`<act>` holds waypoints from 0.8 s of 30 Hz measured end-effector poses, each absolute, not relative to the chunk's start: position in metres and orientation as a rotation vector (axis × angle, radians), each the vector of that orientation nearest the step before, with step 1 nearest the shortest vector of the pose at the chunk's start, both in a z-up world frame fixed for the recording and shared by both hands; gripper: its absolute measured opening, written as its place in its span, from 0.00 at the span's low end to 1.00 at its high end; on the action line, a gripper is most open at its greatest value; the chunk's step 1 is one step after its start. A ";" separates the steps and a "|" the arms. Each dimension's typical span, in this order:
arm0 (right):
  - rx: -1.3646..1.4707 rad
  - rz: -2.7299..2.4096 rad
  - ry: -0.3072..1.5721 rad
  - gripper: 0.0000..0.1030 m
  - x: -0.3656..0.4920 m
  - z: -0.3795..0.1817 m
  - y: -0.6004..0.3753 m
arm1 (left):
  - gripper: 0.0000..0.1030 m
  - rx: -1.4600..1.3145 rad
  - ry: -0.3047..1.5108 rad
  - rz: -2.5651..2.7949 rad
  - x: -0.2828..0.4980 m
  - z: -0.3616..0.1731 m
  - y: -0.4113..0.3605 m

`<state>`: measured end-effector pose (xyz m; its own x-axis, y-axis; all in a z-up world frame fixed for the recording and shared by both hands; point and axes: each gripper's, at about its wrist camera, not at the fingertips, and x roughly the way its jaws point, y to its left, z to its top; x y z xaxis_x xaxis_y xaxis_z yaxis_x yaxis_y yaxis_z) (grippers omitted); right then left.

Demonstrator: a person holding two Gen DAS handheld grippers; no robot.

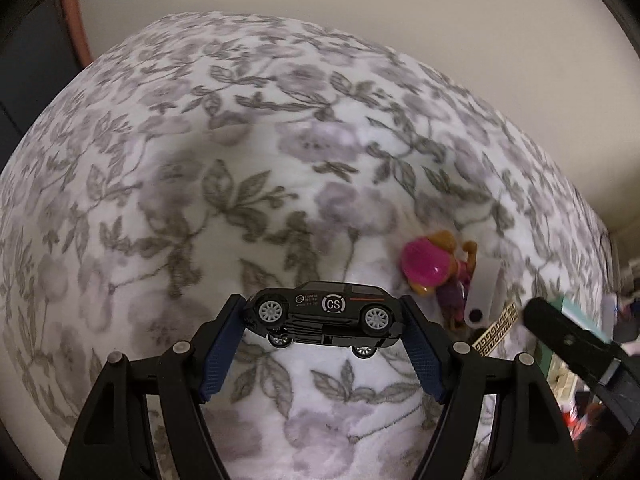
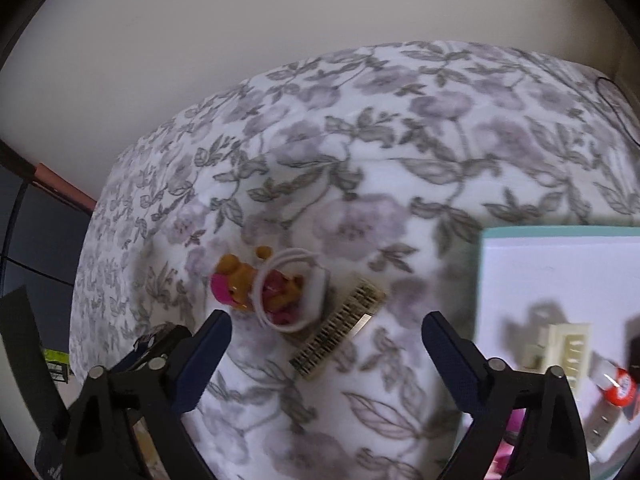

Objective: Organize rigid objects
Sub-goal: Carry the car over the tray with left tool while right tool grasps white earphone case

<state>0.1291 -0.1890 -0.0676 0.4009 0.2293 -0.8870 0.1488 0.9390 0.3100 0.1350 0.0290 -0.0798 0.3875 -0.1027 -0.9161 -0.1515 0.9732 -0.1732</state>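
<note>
Left wrist view: left gripper point(image 1: 322, 316) clamped on a black toy car point(image 1: 324, 314), blue pads pressing nose and tail, car lying on its side with grey wheels and a round "CS" logo facing up, lifted off the floral blanket point(image 1: 200, 160). Just right of the car, a toy figure point(image 1: 430, 268) with pink helmet and orange-brown body resting on the blanket, a white cable piece point(image 1: 484, 294) lying over its right side, a gold-patterned comb point(image 1: 496, 326) poking out beneath. Further right, a black finger of the other gripper point(image 1: 568, 336), in front of a teal-edged white box point(image 1: 576, 312). Cream wall at far side, dark furniture with a reddish edge at far left.

Right wrist view: right gripper point(image 2: 327, 330) spread wide, nothing between the pads, hanging over the floral blanket point(image 2: 400, 160). Between and just beyond the fingers, toy figure point(image 2: 244, 280) lying on the blanket, ringed by a white cable loop point(image 2: 288, 284), touching it. Comb point(image 2: 340, 324) just right of the figure, angled diagonally, partly under the cable. White box point(image 2: 552, 256) with teal rim at right, well apart from the figure; inside, a cream plastic part point(image 2: 568, 348) and a red-capped item point(image 2: 622, 386), blurred. Thin dark cord point(image 2: 616, 104) at far right on the blanket. Left gripper's black body at near left edge, car not visible here.
</note>
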 end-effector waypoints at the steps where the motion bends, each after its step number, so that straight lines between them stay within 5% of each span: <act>1: 0.374 0.059 1.170 0.86 0.131 -0.070 -0.186 | 0.75 -0.252 1.171 0.040 0.134 -0.079 0.031; 9: 0.389 0.061 1.206 0.70 0.143 -0.086 -0.173 | 0.75 -0.295 1.161 0.021 0.133 -0.074 0.033; 17: 0.448 0.058 1.201 0.65 0.148 -0.087 -0.175 | 0.75 -0.314 1.166 -0.022 0.131 -0.071 0.030; 21: 0.539 0.067 1.204 0.50 0.148 -0.091 -0.182 | 0.75 -0.294 1.166 -0.037 0.129 -0.070 0.027; 24: 0.570 0.067 1.194 0.49 0.146 -0.091 -0.184 | 0.75 -0.295 1.169 -0.042 0.127 -0.070 0.027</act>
<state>0.1461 -0.1843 -0.0908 0.3835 0.3425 -0.8577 0.2443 0.8580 0.4518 0.1273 0.0272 -0.0704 0.3946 -0.1851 -0.9000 -0.1201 0.9607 -0.2503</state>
